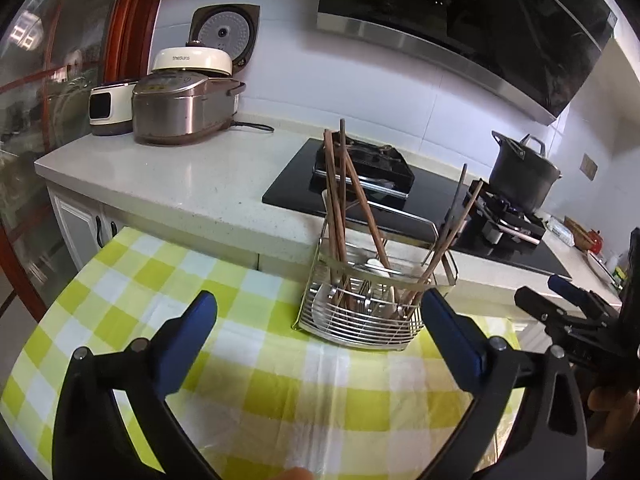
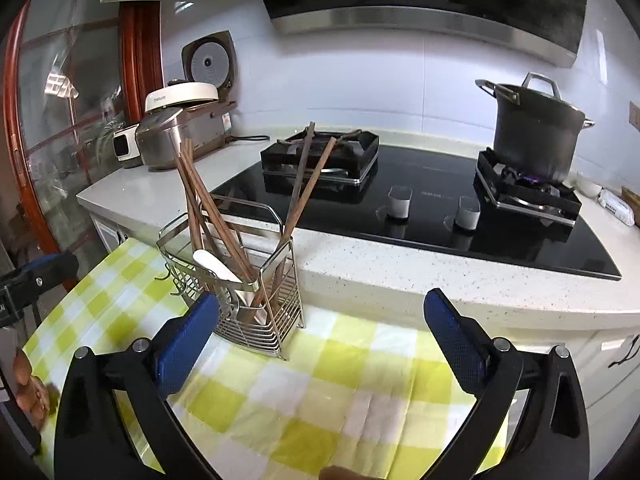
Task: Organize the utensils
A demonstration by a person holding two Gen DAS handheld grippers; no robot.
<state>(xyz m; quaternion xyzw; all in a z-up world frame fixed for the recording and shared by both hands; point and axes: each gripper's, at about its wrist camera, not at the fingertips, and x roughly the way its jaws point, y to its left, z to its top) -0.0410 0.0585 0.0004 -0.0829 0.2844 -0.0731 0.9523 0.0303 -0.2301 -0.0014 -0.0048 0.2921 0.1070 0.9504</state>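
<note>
A wire utensil holder [image 1: 362, 312] stands on the yellow-green checked tablecloth [image 1: 180, 280], near the counter edge. It holds several brown chopsticks [image 1: 340, 200], a white spoon [image 1: 378, 266] and metal cutlery. It also shows in the right wrist view [image 2: 256, 300], with chopsticks [image 2: 200, 200] and the white spoon [image 2: 216, 266]. My left gripper [image 1: 320, 320] is open and empty, just in front of the holder. My right gripper [image 2: 320, 320] is open and empty, the holder by its left finger [image 2: 188, 340]. The right gripper also appears at the right edge of the left wrist view [image 1: 568, 304].
A white counter [image 2: 400, 276] runs behind the table, with a black gas hob [image 2: 400, 200]. A dark pot [image 2: 536, 132] sits on the lit right burner. Rice cookers [image 1: 184, 108] stand at the counter's left end. A wood-framed glass door [image 2: 60, 120] is on the left.
</note>
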